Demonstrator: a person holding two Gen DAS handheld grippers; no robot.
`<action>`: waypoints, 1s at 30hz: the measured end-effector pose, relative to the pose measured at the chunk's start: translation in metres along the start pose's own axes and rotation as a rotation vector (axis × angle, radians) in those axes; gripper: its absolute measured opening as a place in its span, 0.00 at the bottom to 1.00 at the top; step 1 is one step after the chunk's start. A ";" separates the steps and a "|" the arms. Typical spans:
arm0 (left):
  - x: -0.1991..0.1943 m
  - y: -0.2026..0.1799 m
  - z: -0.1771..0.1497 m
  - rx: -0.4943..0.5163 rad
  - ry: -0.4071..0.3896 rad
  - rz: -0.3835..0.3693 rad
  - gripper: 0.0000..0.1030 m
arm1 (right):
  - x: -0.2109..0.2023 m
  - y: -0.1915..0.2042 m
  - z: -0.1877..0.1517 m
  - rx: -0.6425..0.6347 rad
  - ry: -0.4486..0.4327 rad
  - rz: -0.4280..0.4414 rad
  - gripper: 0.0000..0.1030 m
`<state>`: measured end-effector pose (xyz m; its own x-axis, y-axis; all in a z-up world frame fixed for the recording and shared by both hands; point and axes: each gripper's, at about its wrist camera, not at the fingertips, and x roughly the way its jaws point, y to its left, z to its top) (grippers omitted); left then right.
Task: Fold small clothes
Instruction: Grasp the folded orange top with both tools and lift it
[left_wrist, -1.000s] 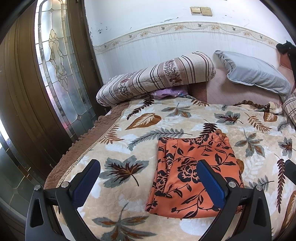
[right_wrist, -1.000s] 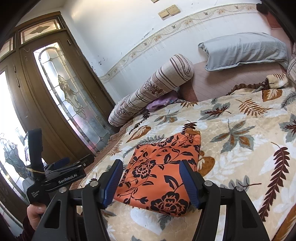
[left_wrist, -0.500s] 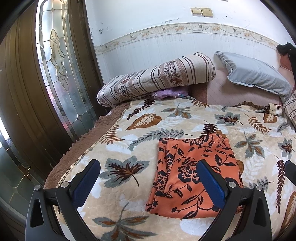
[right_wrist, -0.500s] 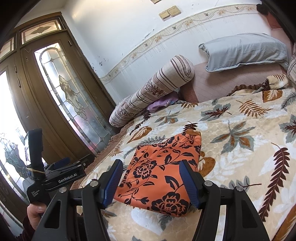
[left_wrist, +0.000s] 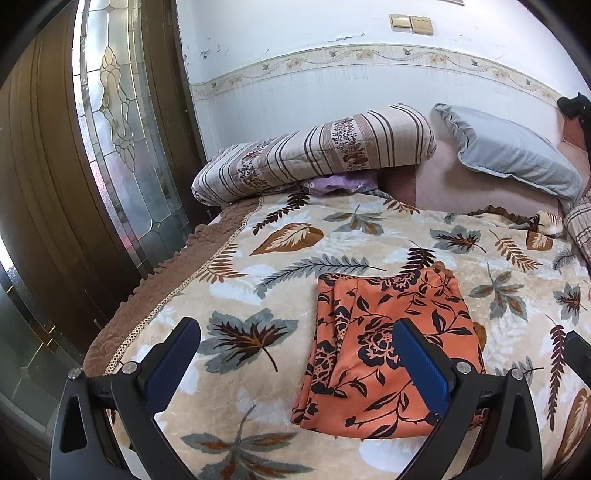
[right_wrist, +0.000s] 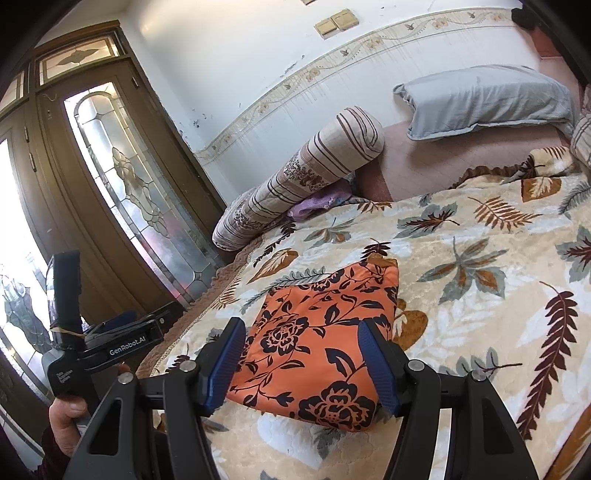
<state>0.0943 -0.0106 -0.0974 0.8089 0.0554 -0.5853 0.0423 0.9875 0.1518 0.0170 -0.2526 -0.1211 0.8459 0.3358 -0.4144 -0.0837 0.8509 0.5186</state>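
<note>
1. The right gripper (right_wrist: 301, 363) has its fingers (right_wrist: 376, 365) spread wide and holds nothing. In the right wrist view the orange flowered cloth (right_wrist: 317, 343) fills the gap between them at lower centre, with its near edge just beyond the tips. I cannot tell whether the tips touch the fabric.

2. The left gripper (left_wrist: 295, 369) is also spread wide and empty. In the left wrist view its right finger (left_wrist: 421, 365) overlaps the cloth (left_wrist: 388, 354), while its left finger (left_wrist: 171, 363) stands over bare blanket, so the cloth lies to the right of that gripper's centre line.

3. The cloth is already folded into a flat rectangle. Its long axis runs away from both cameras, from the lower centre of the frame toward the pillows, and a folded edge shows along its left side in the left wrist view.

4. I judge the right gripper better lined up with the cloth. The left gripper (right_wrist: 122, 332) appears at lower left of the right wrist view, off the bed's edge and well apart from the cloth.

5. The cloth rests on the leaf-patterned blanket (left_wrist: 332, 236) covering the bed. There is no basket or box in view. A striped bolster (left_wrist: 314, 151) and a grey pillow (left_wrist: 509, 151) lie at the far end, in the upper part of the frame, with a bit of purple fabric (left_wrist: 336, 182) tucked under the bolster.
</note>
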 end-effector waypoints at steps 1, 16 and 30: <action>-0.001 0.001 0.000 -0.001 -0.004 0.001 1.00 | 0.000 0.000 0.000 0.003 0.000 -0.001 0.65; 0.073 0.002 -0.004 0.070 0.185 -0.233 1.00 | 0.059 -0.021 0.011 0.085 0.208 -0.066 0.66; 0.231 0.036 -0.016 -0.104 0.582 -0.580 1.00 | 0.169 -0.138 0.014 0.474 0.387 0.067 0.70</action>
<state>0.2730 0.0404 -0.2396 0.2411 -0.4281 -0.8710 0.2818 0.8897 -0.3593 0.1790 -0.3183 -0.2524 0.5870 0.5803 -0.5645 0.1883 0.5803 0.7924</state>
